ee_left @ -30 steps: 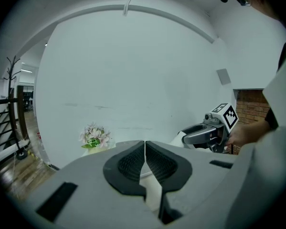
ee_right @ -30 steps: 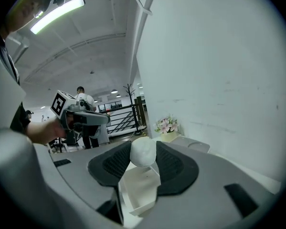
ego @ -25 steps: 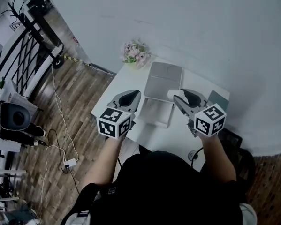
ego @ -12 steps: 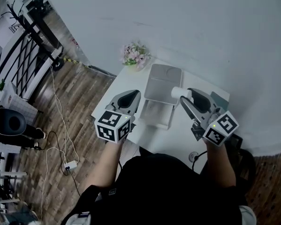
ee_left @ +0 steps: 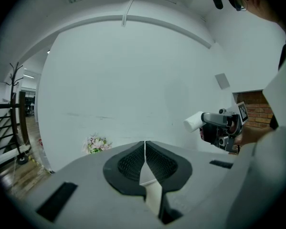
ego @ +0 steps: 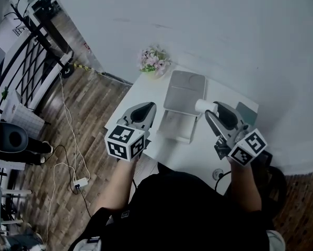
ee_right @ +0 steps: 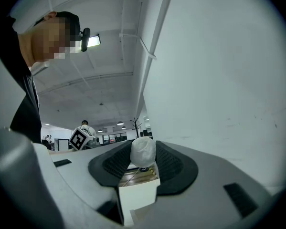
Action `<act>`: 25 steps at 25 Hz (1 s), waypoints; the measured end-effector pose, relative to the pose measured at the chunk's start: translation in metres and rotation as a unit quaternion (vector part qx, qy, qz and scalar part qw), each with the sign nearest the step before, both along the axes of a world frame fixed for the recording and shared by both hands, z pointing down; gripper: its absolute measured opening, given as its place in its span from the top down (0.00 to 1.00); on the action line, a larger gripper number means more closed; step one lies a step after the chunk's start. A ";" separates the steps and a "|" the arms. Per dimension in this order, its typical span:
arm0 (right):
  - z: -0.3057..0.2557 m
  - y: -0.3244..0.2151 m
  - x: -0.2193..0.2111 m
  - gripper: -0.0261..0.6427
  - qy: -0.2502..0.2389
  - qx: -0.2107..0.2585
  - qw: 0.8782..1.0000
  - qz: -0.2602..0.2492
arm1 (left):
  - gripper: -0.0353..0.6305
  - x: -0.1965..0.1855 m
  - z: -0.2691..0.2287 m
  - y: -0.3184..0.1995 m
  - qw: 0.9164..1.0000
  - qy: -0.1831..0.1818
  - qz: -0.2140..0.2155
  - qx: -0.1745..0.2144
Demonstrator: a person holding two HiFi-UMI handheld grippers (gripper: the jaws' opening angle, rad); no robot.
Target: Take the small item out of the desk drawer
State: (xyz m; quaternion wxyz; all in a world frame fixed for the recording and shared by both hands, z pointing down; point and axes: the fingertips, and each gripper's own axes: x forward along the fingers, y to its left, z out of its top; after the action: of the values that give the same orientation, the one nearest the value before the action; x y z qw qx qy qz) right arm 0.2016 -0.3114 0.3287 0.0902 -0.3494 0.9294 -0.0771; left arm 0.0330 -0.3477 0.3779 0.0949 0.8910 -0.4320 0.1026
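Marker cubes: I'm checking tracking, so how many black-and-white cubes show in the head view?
2. One black-and-white marker cube sits on the left gripper, lower left; the other on the right gripper, lower right. None appears hidden.

Pink flower bunch (ego: 152,60) by wall (ego: 224,35); white power strip (ego: 79,182) on wood floor (ego: 88,114).

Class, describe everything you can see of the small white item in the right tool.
The small white cylinder looks soft and slightly crinkled. The right tool pinches its sides between black ribbed pads, with one rounded end poking past the tips. It is held in the air over the white desk, touching nothing else.
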 end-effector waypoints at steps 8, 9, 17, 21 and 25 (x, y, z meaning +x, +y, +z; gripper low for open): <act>0.010 0.004 -0.003 0.73 0.017 -0.003 1.000 -0.004 | 0.92 0.003 0.003 0.007 1.000 -0.005 -0.003 -0.002; 0.011 0.004 -0.002 0.73 0.018 -0.005 1.000 -0.003 | 0.92 0.003 0.003 0.007 1.000 -0.005 -0.004 0.000; 0.023 0.002 0.006 0.73 0.027 -0.024 0.999 0.007 | 0.92 0.009 0.008 0.010 1.000 -0.006 -0.008 0.006; 0.025 0.002 0.008 0.73 0.024 -0.031 0.999 0.012 | 0.92 0.011 0.007 0.009 1.000 -0.006 -0.005 0.008; 0.023 0.001 0.010 0.73 0.023 -0.032 0.999 0.024 | 0.92 0.012 -0.001 0.007 1.000 -0.006 -0.011 0.018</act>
State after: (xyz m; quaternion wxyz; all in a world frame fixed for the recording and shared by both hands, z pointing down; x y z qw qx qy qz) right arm 0.2114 -0.3106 0.3513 0.0596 -0.3763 0.9195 -0.0970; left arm 0.0451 -0.3406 0.3770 0.0772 0.8872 -0.4438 0.0994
